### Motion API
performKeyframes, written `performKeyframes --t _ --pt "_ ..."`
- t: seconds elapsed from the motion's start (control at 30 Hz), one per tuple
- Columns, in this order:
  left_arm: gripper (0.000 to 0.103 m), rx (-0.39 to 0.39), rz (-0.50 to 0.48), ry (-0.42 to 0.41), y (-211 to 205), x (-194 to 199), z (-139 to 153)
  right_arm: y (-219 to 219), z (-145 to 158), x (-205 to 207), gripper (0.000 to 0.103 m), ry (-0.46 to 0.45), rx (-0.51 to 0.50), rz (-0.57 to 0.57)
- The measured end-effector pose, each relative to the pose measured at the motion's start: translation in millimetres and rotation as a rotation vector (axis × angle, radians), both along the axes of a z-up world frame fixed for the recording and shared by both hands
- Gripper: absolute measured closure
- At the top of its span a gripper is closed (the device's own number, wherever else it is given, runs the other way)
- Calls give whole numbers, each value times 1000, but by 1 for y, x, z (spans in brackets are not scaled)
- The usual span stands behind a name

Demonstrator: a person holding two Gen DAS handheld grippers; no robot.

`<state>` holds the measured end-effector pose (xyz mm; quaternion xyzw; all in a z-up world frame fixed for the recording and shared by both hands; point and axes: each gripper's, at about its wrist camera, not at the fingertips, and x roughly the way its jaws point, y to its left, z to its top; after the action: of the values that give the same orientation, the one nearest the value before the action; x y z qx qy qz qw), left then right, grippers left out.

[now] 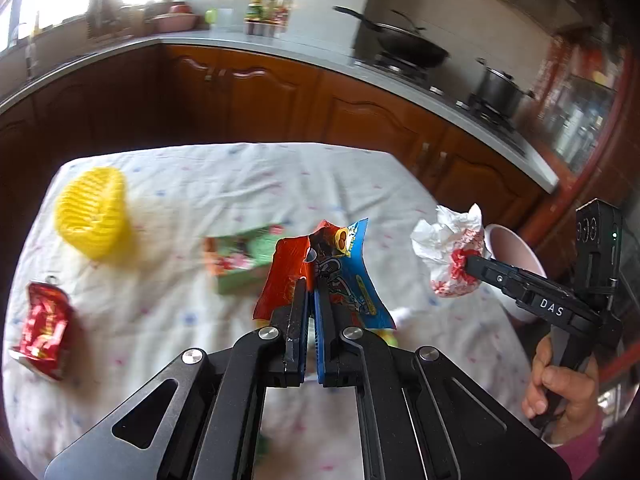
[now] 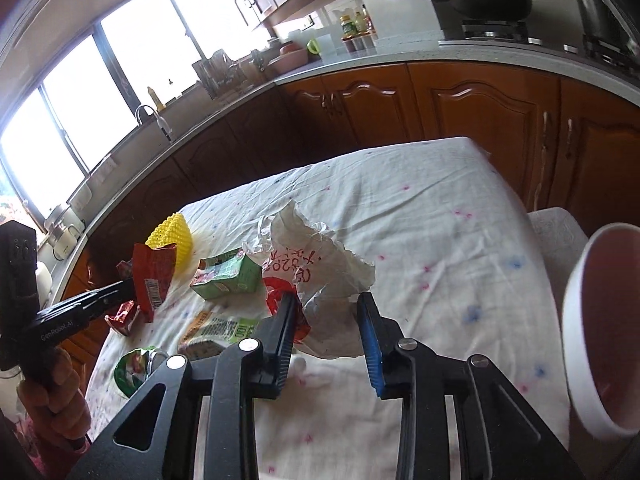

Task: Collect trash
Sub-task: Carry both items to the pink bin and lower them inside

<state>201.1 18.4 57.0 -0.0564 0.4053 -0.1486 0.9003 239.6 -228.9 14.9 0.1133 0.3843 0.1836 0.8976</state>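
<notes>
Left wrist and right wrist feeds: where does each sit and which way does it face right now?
Left wrist: on the left gripper, facing the table and stove counter; jaws shut on a snack wrapper; the right gripper and hand show.
Right wrist: on the right gripper, facing the window; crumpled paper between its jaws; left gripper shows.
Shared: yellow basket, green carton, white bin.
</notes>
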Motion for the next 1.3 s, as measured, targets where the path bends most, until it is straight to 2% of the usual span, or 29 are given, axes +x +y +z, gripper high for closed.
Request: performKeyframes --t 0.27,0.57,1.3 --pt "101 -35 -99 8 -48 -16 2 -35 15 -47 72 -46 -9 -75" --pt "101 -44 -183 15 -90 -24 5 -74 20 -80 72 -64 -8 -162" --pt "101 -38 -366 21 -197 -13 15 -163 23 -110 71 -79 1 -368"
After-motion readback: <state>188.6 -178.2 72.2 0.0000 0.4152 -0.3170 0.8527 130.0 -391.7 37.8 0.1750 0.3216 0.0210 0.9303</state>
